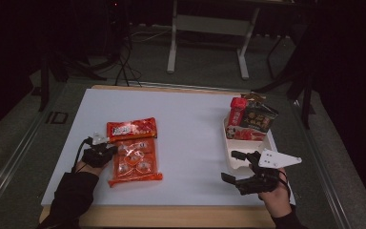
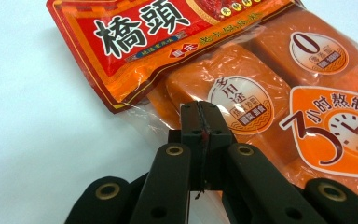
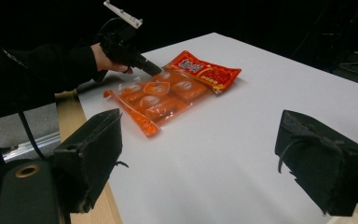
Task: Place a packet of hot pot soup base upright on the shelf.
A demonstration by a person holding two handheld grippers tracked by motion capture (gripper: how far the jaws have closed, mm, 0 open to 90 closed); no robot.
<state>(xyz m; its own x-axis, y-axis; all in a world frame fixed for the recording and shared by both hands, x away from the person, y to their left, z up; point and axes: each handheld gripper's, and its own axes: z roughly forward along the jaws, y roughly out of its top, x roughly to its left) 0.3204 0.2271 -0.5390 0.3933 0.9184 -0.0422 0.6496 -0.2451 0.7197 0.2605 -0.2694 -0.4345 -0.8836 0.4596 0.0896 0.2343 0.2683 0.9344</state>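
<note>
High view puts the orange snack pack (image 1: 134, 151) near the desk's left edge, the left hand-held gripper (image 1: 106, 150) clamped on its soft, slippery clear margin, a sensible hold, while the right hand-held gripper (image 1: 238, 166) waits apart.

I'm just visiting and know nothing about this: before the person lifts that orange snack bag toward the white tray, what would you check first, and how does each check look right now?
1. Left gripper closed on the orange snack bag: jaws are pressed together at the bag's clear edge, but whether film is caught between them: cannot tell.
2. Right gripper free to help: ok, jaws wide apart and empty.
3. Path across the white tabletop between bag and tray: ok, nothing lies there.
4. Room in the white tray: ok, its near end is bare; the snack packets fill the far end.
5. Right gripper out of the way: not ok, it sits at the tray's near end.
</note>
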